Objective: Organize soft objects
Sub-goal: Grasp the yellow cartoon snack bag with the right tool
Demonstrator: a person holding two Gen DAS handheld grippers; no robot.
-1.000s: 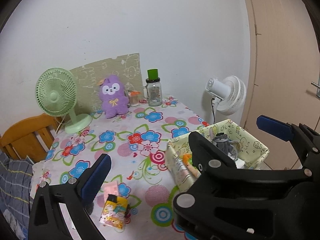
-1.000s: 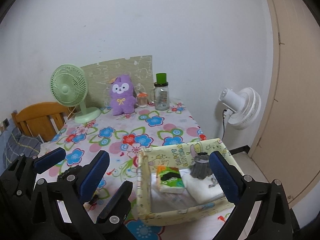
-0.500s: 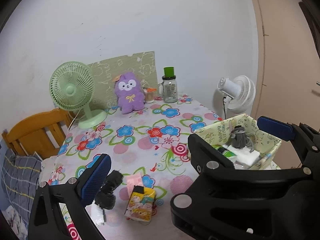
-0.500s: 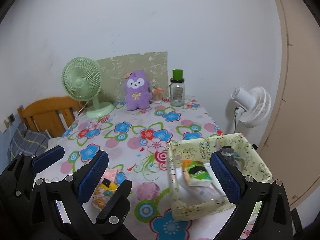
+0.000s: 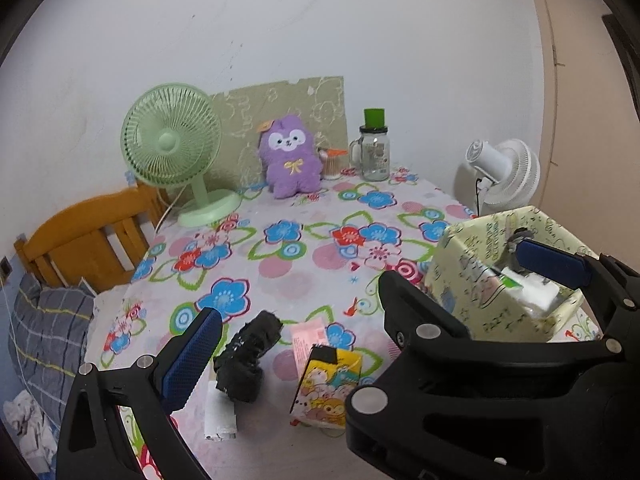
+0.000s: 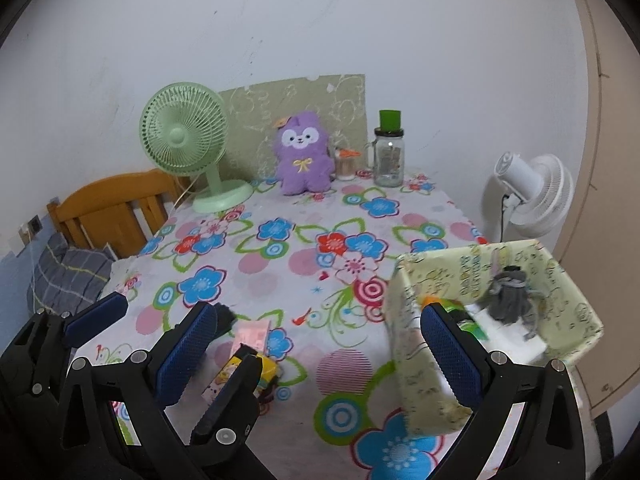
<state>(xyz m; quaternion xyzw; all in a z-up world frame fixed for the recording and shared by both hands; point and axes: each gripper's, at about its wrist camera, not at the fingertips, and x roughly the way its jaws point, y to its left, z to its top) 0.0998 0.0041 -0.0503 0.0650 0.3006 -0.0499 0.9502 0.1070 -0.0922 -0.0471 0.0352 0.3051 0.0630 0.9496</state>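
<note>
Black sock (image 5: 245,356): dark, fuzzy, crumpled knit roll on the near part of the table, its long axis running from near-left to far-right; its near end lies over a white folded cloth (image 5: 219,414).
Tissue pack (image 5: 328,386): soft yellow packet with cartoon animals and a black top corner, just right of the sock, standing tilted on the cloth.
Pink packet (image 5: 310,334): flat, thin rectangle lying beside the tissue pack, on its far side.
Storage box (image 6: 408,336): pale yellow, printed, soft-walled rectangular bin at the table's right edge; inside are a grey knitted piece (image 6: 507,298), white folded fabric and a green-and-orange pack.
Left gripper (image 5: 372,292): blue ribbed pads spread wide, nothing between them, hovering over the near table.
Right gripper (image 6: 320,350): fingers wide apart, empty, one pad in front of the box wall.
Table (image 5: 320,256): covered with a glossy floral cloth in blue, red, pink and green.
Far edge: green mesh desk fan (image 5: 176,152), plush purple toy (image 5: 290,158) sitting upright, glass jar mug (image 5: 374,152) with green lid.
Room: plain white wall, white fan (image 6: 530,194) to the right, wooden headboard (image 5: 86,240) and checked grey bedding to the left.
</note>
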